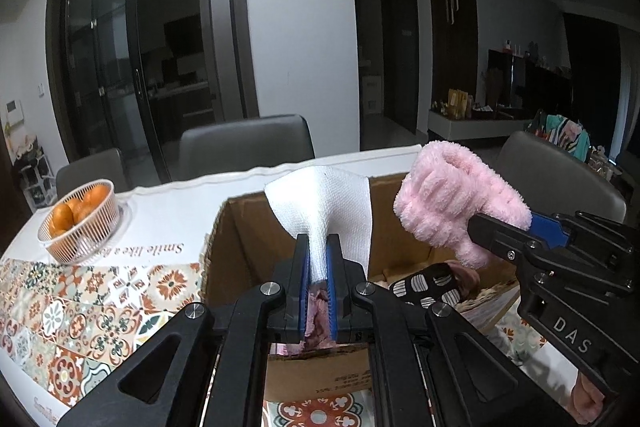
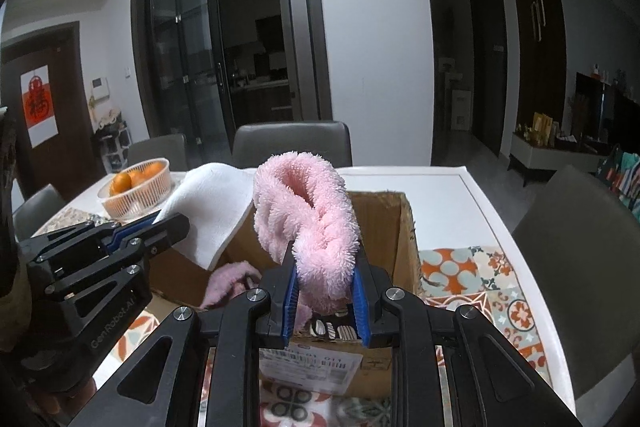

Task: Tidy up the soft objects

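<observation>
- Left gripper (image 1: 318, 267): jaws nearly together, pinching a bunched neck of the white cloth (image 1: 324, 211). The rest of the cloth fans up and out above the pads, clear of the box (image 1: 224, 251).
- Right gripper (image 2: 325, 289): jaws a bit wider, clamped on the pink fluffy piece (image 2: 308, 223). Wider gap makes sense, since the pile is thick and squashes under the blue pads.
- Both items are held over the open cardboard box on the table (image 2: 440, 187), neither resting in it yet. My read: both are about to be dropped in, so the box is the collection point.
- Already inside: something mauve and fuzzy (image 2: 232, 279) and a dark piece with a pale striped-oval print (image 1: 428, 287).
- White cloth: thin, waffle or terry weave, holds a crease, stands up stiffly from the pinch.
- Pink piece: long shaggy pile, rolled into a loop shape with a hollow centre; a tail hangs below the pads. Could be a headband or a sock, can't tell.
- Box: plain corrugated board, top flaps open, label on the near wall.
- Held from one end, probably so each piece drapes in freely on release.
- Wire basket of oranges (image 1: 80, 223) sits on the table, well apart from the box, not part of this job.
- Patterned tile-print mat (image 1: 80, 311) under the box.
</observation>
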Demonstrator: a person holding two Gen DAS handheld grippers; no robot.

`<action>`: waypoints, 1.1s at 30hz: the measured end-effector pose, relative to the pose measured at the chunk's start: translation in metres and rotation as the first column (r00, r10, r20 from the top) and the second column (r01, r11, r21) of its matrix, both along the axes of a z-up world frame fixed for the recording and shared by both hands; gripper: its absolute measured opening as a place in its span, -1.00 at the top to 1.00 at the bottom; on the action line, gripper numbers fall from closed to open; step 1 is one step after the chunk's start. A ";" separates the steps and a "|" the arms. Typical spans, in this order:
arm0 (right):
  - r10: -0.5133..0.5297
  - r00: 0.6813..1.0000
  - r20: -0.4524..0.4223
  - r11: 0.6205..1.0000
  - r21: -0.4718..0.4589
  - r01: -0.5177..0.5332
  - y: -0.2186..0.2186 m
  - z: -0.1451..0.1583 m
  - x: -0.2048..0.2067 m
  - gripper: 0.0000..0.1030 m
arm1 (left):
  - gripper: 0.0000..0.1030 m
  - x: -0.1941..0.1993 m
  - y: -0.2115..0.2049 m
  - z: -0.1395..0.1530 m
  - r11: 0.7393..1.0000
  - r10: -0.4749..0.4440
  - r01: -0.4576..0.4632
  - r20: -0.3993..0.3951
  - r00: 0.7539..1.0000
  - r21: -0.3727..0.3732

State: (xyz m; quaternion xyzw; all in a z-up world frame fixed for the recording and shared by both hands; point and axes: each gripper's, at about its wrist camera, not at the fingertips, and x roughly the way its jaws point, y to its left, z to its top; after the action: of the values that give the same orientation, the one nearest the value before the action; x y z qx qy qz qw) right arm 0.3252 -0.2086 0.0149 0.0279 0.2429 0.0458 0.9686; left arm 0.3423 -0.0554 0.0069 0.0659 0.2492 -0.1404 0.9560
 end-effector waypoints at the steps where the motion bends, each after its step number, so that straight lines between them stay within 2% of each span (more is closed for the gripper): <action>1: -0.001 1.000 -0.003 1.000 0.002 0.001 -0.001 -0.001 0.001 0.49 | 0.74 0.002 -0.002 -0.002 1.000 0.000 0.000 -0.004 1.000 0.004; 5: -0.008 1.000 -0.010 1.000 0.014 0.008 -0.006 -0.004 0.006 0.39 | 0.14 0.005 -0.003 -0.003 1.000 0.005 -0.005 0.001 1.000 0.010; 7: -0.016 1.000 -0.011 1.000 0.019 0.016 -0.009 -0.005 0.009 0.28 | 0.07 0.005 -0.003 -0.002 1.000 0.011 -0.011 0.009 1.000 0.012; 18: -0.039 0.999 -0.006 0.999 0.018 0.039 -0.009 -0.001 -0.008 0.27 | -0.10 -0.022 0.006 0.012 0.997 0.076 -0.078 0.065 0.995 0.020; 28: -0.056 0.998 0.040 0.998 0.020 0.055 -0.005 0.020 -0.060 0.27 | -0.21 -0.077 0.021 0.037 0.991 0.130 -0.133 0.141 0.981 0.012; 30: -0.061 0.997 0.056 0.998 0.017 0.060 -0.002 0.026 -0.073 0.16 | -0.25 -0.090 0.024 0.042 0.990 0.138 -0.141 0.156 0.978 0.009; 33: -0.078 0.993 0.086 0.997 0.006 0.078 0.002 0.035 -0.093 0.12 | -0.33 -0.109 0.030 0.050 0.988 0.155 -0.156 0.167 0.974 -0.003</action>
State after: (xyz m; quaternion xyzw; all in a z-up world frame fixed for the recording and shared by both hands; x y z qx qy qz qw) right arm 0.2320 -0.2071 0.0503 0.0365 0.1996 0.0094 0.9792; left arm 0.2329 -0.0253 0.0571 0.0625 0.1735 -0.0579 0.9811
